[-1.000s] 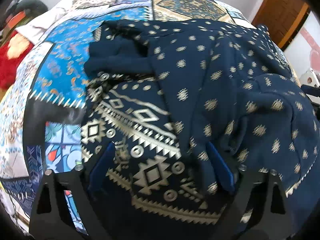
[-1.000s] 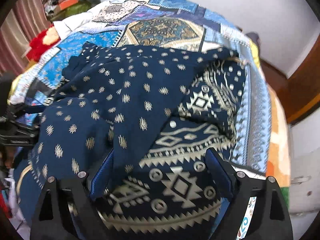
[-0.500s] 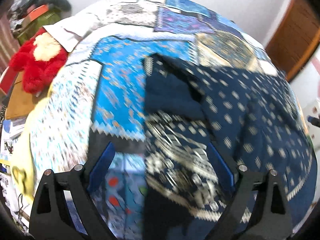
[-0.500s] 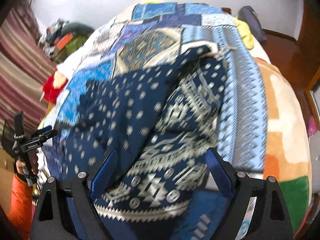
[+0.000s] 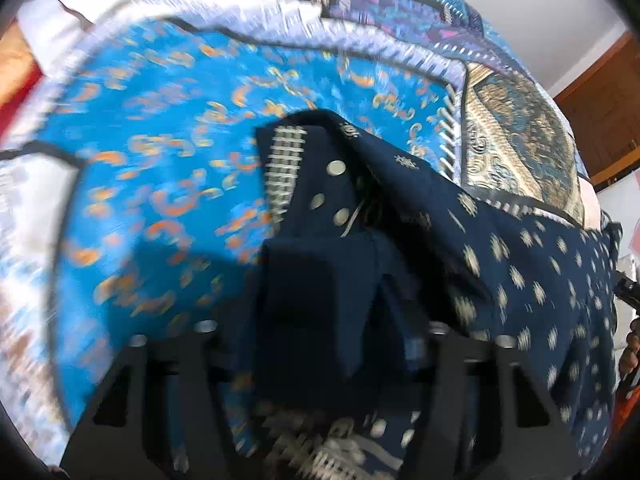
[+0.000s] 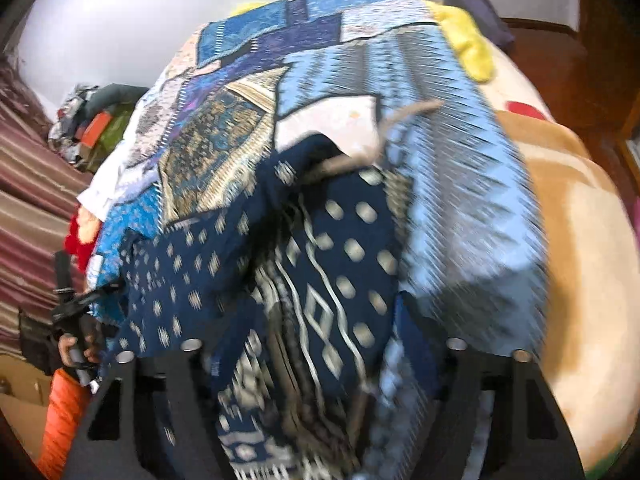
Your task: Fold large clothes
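Spread over a bright blue patchwork bedspread (image 5: 168, 168), the navy gold-printed cotton garment (image 5: 520, 264) runs left to right between the tools, left gripper (image 5: 320, 300) and right gripper (image 6: 320, 320) each just closing around an end corner bunched between its jaws.

The space between the jaws of the left gripper (image 5: 320, 304) is filled by a bunched fold of the navy garment (image 5: 520, 264), so nothing can be passed there. To its left, a broad bright-blue patch of the bedspread (image 5: 160, 160) is left bare and level. In the right wrist view, the jaws of the right gripper (image 6: 320, 336) are likewise blocked by gathered cloth. The light-blue zigzag panel (image 6: 460, 184) and the tan blanket (image 6: 580, 240) to the right are left uncovered. At the far left edge passage is blocked by a hand (image 6: 74, 346), apparently on the other gripper's handle, though blur makes this uncertain.
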The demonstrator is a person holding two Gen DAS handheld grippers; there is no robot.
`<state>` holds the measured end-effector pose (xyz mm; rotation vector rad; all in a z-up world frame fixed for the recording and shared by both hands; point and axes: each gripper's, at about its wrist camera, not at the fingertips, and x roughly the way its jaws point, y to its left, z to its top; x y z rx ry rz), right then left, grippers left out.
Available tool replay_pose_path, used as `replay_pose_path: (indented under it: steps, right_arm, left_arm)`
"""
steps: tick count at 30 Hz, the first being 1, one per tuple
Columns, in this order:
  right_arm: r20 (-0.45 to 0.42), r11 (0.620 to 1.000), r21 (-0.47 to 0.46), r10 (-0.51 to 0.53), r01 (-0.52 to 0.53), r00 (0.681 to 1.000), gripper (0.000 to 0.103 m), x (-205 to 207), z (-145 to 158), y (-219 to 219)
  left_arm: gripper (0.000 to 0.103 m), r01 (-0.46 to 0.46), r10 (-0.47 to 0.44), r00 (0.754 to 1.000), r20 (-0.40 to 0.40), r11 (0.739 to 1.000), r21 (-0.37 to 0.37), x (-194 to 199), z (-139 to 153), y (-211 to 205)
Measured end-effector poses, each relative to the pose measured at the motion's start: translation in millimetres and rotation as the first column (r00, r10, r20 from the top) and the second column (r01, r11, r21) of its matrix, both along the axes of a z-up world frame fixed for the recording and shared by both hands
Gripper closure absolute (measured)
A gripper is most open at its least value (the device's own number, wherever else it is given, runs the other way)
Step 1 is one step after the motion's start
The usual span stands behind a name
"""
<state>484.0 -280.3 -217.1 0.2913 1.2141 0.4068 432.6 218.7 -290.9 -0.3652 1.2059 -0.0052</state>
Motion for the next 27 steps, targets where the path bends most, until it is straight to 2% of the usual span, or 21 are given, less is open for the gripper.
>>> replay_pose_path:
  steps: [1,2,3,5,6,9,14,17,20,22,23,24,26,27]
  right_arm:
    - [0.003,1.0,0.019,-0.002,0.002,1.0,0.046,6.9,-3.1,4.0]
    - [0.002,1.0,0.024,0.0,0.0,1.0,0.06,12.8,-6.4,8.1]
    - [0.008,1.0,0.005,0.005,-0.005,1.0,0.072,20.5,-10.3,15.3]
    - [0.028,1.0,-0.001,0.023,-0.023,0.999,0.08,29.7,-11.9,25.5]
    - [0.037,1.0,-0.001,0.031,-0.031,0.999,0.084,35.6,-11.3,31.1]
    - [0.091,0.994,-0.082,0.073,-0.066,0.993,0.088,58.8,-1.7,55.8]
    - [0.174,0.984,-0.154,0.12,-0.093,0.977,0.088,103.8,17.3,92.3]
    - [0.219,0.973,-0.211,0.143,-0.097,0.965,0.088,128.5,20.8,115.4]
    - [0.217,0.96,-0.266,0.154,-0.093,0.964,0.087,147.2,13.1,131.1]
    - [0.219,0.96,-0.271,0.139,-0.077,0.966,0.082,149.9,10.5,129.8]
    - [0.227,0.957,-0.281,0.134,-0.067,0.965,0.071,149.6,10.2,127.5]
    - [0.239,0.952,-0.301,0.129,-0.053,0.963,0.048,148.1,9.9,124.5]
    - [0.28,0.92,-0.392,0.113,0.006,0.953,0.015,143.6,7.8,116.7]
    - [0.294,0.911,-0.413,0.118,0.015,0.948,0.013,141.1,6.2,110.6]
  left_arm:
    - [0.052,-0.006,0.006,1.0,0.01,1.0,-0.005,3.9,-1.4,-0.7]
    - [0.06,-0.01,0.01,1.0,0.025,1.0,0.003,8.5,-1.3,-4.1]
    - [0.073,-0.008,0.008,1.0,0.026,1.0,0.006,12.8,-1.8,-7.2]
    - [0.083,-0.013,0.013,1.0,0.018,1.0,0.016,19.1,-0.1,-11.5]
    - [0.085,-0.019,0.018,1.0,0.025,0.999,0.046,21.6,4.8,-14.0]
    - [0.086,0.004,-0.017,0.996,0.085,0.988,0.156,29.6,29.1,-20.8]
    - [0.086,-0.047,0.012,0.987,0.16,0.975,0.216,43.9,67.8,-4.0]
    - [0.086,-0.085,0.048,0.988,0.143,0.962,0.26,59.4,67.9,16.5]
    - [0.084,-0.113,0.095,0.991,0.09,0.968,0.226,69.2,50.9,35.1]
    - [0.081,-0.129,0.122,0.991,0.05,0.969,0.212,76.8,32.1,40.0]
    - [0.075,-0.136,0.13,0.991,0.042,0.967,0.214,80.2,26.0,40.6]
    - [0.075,-0.139,0.132,0.99,0.047,0.965,0.223,78.8,22.2,41.1]
    - [0.074,-0.142,0.13,0.989,0.065,0.959,0.247,77.4,21.4,36.2]
    - [0.074,-0.139,0.125,0.99,0.068,0.956,0.257,78.9,20.9,35.7]
